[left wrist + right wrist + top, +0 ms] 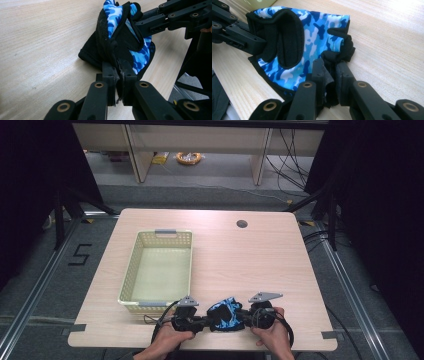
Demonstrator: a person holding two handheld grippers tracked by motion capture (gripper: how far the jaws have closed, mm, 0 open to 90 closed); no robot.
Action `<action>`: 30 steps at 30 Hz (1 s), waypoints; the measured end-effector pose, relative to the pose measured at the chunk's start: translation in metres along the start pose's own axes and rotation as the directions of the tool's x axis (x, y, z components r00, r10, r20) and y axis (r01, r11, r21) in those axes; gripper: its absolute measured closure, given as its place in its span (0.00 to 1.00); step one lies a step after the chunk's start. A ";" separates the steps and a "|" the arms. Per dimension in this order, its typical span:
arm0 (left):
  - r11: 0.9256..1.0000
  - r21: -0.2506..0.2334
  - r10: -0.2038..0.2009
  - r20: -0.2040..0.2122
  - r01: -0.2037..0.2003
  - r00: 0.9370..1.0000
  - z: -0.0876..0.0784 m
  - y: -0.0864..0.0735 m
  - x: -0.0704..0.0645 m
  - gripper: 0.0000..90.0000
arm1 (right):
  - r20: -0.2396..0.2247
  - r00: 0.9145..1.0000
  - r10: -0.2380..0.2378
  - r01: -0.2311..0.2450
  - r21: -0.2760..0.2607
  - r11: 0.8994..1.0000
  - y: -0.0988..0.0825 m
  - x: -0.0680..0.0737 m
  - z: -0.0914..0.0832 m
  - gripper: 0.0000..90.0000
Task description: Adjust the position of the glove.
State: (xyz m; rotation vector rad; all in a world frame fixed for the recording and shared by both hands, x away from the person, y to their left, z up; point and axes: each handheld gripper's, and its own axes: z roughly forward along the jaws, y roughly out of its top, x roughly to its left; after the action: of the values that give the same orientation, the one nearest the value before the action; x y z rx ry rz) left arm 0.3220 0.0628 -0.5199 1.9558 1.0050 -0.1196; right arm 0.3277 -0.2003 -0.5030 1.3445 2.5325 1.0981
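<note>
Where the near edge of the wooden table (280, 270) meets the person's hands, one glove (225, 314), black with blue camouflage fabric, is held between two grippers. Left gripper (119, 75): jaws clamped on the glove's black edge, fabric pinched between the pads. Right gripper (329, 72): jaws closed on a bunched black fold at the glove's opposite end. Each gripper grasps its own end, left hand (167, 340) and right hand (272, 335) holding them level at the table's near edge. Pale yellow perforated basket (131, 270): stands left of centre, just beyond the left gripper, apart from the glove. Round cable hole (242, 224): far side of the tabletop.
</note>
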 end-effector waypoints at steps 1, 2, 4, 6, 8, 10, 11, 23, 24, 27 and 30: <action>1.000 -0.007 0.004 -0.008 -0.004 1.000 0.000 0.000 0.000 0.94 | 0.016 1.000 -0.010 0.010 -0.015 1.000 0.000 0.000 0.000 0.89; 1.000 -0.005 0.004 -0.002 -0.004 1.000 -0.001 0.000 0.000 0.94 | 0.014 1.000 -0.011 0.012 -0.031 0.999 0.000 0.000 0.000 0.89; 1.000 -0.010 0.005 -0.001 -0.005 1.000 -0.002 0.000 0.000 0.94 | -0.004 1.000 -0.015 0.015 -0.021 1.000 0.000 -0.001 -0.002 0.89; 1.000 -0.006 0.007 0.001 -0.007 1.000 -0.004 0.001 -0.001 0.94 | -0.014 1.000 -0.010 0.010 -0.031 0.999 0.000 0.000 -0.003 0.89; 1.000 -0.018 0.004 0.000 -0.004 1.000 -0.004 0.001 -0.001 0.94 | -0.012 1.000 0.004 -0.004 -0.032 0.999 0.000 0.002 -0.005 0.89; 1.000 -0.023 0.010 -0.005 -0.010 1.000 -0.006 0.002 -0.001 0.94 | -0.017 1.000 -0.003 0.002 -0.050 0.999 0.000 0.001 -0.006 0.89; 1.000 -0.020 0.012 -0.011 -0.012 1.000 -0.008 0.003 -0.002 0.94 | -0.022 1.000 -0.007 0.006 -0.059 0.998 -0.001 0.001 -0.006 0.89; 0.998 -0.042 0.047 0.002 -0.047 0.999 -0.021 0.007 -0.007 0.94 | -0.063 0.998 -0.015 0.008 -0.119 0.993 0.000 0.005 -0.014 0.89; 0.998 -0.047 0.047 0.004 -0.047 0.999 -0.021 0.007 -0.007 0.94 | -0.072 0.997 -0.024 0.015 -0.119 0.993 0.000 0.005 -0.014 0.89; 0.997 -0.048 0.052 -0.001 -0.052 0.999 -0.024 0.006 -0.007 0.94 | -0.068 0.998 -0.012 0.004 -0.119 0.993 0.000 0.007 -0.014 0.89; 0.996 -0.047 0.074 -0.019 -0.074 0.997 -0.027 0.005 -0.006 0.94 | -0.067 0.998 -0.016 0.007 -0.136 0.991 0.001 0.011 -0.016 0.89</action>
State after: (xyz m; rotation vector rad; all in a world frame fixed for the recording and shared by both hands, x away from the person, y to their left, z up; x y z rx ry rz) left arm 0.3139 0.0782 -0.4980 1.9510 0.9370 -0.0372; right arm 0.3156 -0.2003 -0.4881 1.2781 2.4563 1.3088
